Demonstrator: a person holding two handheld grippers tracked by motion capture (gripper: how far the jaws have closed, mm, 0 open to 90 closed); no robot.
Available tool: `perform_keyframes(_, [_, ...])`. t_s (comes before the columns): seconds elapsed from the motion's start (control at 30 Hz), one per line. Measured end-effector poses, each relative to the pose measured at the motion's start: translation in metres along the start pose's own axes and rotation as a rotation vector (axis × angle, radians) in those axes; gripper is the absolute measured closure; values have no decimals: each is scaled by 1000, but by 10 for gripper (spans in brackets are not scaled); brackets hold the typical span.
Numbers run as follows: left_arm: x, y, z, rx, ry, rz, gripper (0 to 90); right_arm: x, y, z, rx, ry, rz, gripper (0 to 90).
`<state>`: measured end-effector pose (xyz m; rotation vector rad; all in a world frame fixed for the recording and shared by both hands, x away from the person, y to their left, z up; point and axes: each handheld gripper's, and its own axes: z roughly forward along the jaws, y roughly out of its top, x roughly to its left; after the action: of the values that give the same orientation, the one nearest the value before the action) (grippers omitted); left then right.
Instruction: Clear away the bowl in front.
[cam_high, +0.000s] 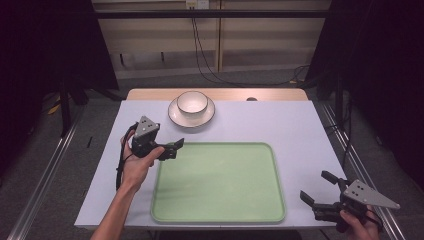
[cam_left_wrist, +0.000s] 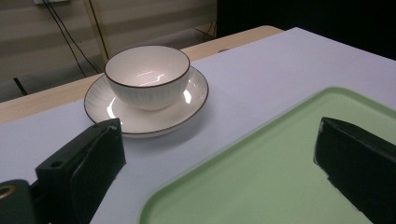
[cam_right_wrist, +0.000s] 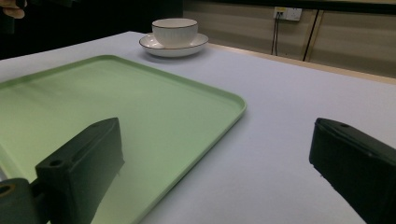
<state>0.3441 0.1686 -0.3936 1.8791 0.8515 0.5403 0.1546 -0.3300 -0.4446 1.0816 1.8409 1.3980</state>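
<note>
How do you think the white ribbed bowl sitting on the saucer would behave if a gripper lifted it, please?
The white ribbed bowl looks like glazed ceramic, so probably rigid, breakable and slippery. It rests loose on the white saucer, so a nudge may slide it. Its narrower base suggests it could tip.

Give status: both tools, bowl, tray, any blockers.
Left tool open, hovering at the tray's far left corner. Right tool open, off the tray's near right. Bowl upright on saucer, untouched. Tray bare, nothing in the way.

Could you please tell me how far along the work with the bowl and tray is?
Nothing looks done: the white ceramic bowl sits on its white saucer, and the green plastic tray is bare. Both tongs, left and right, are open, holding nothing. The handling remains.
</note>
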Motion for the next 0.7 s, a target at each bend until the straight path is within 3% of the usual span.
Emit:
perform_keyframes(0.03, [0,0,0,0,0,0,22,0,0,0,0,0,0,26])
perform_keyframes(0.07, [1,3,5,0,10,-30,26,0,0,0,-1,4,-4,26])
perform_keyframes(0.37, [6,14,21,25,-6,-23,58,0,0,0,1,4,-1,26])
perform_keyframes(0.57, [13,21,31,23,21,-27,53,-1,0,-1,-3,7,0,26])
perform_keyframes(0.6, [14,22,34,20,25,-50,49,-1,0,-1,-4,6,1,26])
perform_keyframes(0.7, [18,27,39,26,30,-58,55,-1,0,-1,-4,5,-2,26])
